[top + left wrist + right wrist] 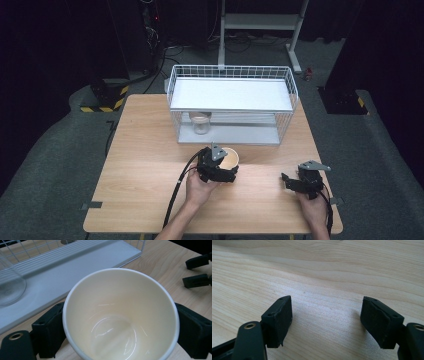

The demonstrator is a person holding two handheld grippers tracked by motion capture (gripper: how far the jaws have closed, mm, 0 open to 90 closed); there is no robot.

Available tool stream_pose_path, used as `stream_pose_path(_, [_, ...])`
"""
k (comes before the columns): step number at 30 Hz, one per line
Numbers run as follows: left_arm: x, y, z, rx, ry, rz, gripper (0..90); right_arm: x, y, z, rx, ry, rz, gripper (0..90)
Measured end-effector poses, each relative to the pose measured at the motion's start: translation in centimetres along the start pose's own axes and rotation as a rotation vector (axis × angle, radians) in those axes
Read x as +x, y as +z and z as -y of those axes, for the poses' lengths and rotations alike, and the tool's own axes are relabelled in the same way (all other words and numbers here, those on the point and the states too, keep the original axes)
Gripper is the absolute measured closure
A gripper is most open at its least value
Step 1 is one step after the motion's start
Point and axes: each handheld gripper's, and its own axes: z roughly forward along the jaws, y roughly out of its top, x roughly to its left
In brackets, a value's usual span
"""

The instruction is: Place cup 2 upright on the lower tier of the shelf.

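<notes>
The left hand-held gripper [224, 169] was clenched on a paper cup [229, 158], one black jaw pressed to each side of the cup wall just under the rim. That side-on grip kept the cup upright with its mouth open to the ceiling, and in the left gripper view the cup [120, 315] looked empty, cream inside with a glossy bottom. It sat near the middle of the desk [145, 165], close in front of the white wire basket [232, 102], which lay at twelve o'clock from it. The basket's open front faced the person, so the cup was probably being carried toward the lower shelf [75, 270].

A clear glass jar [200, 123] already stood on that shelf, toward eleven o'clock from the cup, with free room on the shelf toward one o'clock. The upper shelf [230, 94] of the basket held nothing.

The right hand-held gripper [290, 182] rested at about four o'clock from the cup, well apart from it, near the desk's front edge. Its jaws stood released over bare wood grain [327, 312] with nothing between them, most likely parked out of the way so the left hand had a clear path.
</notes>
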Motion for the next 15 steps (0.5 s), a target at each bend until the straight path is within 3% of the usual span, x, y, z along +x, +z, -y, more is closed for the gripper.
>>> stream_pose_path(15, [1.5, 2.1, -2.2, -0.001, -0.002, -0.005, 10.6, 0.0, 0.0, 0.0, 0.000, 0.004, 0.000, 25.9])
